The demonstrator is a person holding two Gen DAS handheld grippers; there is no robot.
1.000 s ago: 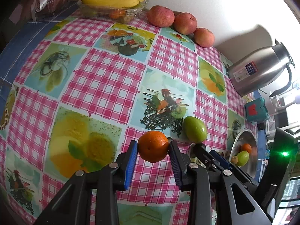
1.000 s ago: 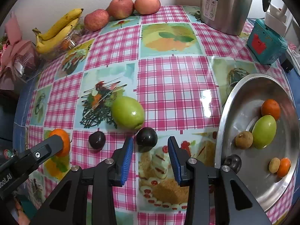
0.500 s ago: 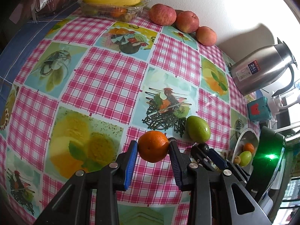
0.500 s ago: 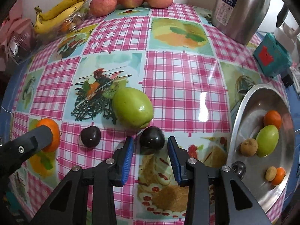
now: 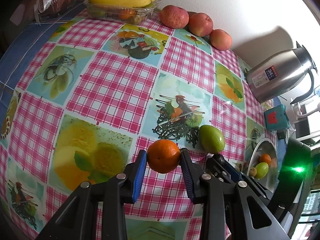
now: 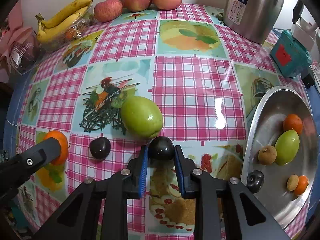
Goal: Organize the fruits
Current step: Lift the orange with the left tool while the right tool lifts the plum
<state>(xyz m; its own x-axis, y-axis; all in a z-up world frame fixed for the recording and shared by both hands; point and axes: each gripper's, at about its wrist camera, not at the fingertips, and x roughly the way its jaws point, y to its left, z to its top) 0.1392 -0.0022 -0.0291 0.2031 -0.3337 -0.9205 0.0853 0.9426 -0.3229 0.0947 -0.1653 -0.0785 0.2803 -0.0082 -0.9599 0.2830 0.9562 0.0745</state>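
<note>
Plum [image 6: 161, 147] | our right gripper [image 6: 161, 153] has just closed on it, on the tablecloth [image 6: 192, 92] | left gripper [image 5: 163, 157] clamps the orange [image 5: 163, 156] | risk: the round, glossy plum may squirt out toward the green fruit [image 6: 141, 117] touching it.

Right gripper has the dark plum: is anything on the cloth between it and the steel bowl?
Nothing visible. The right gripper is shut on the dark plum, and only bare tablecloth lies toward the steel bowl. The green fruit sits behind, off that line.
</note>
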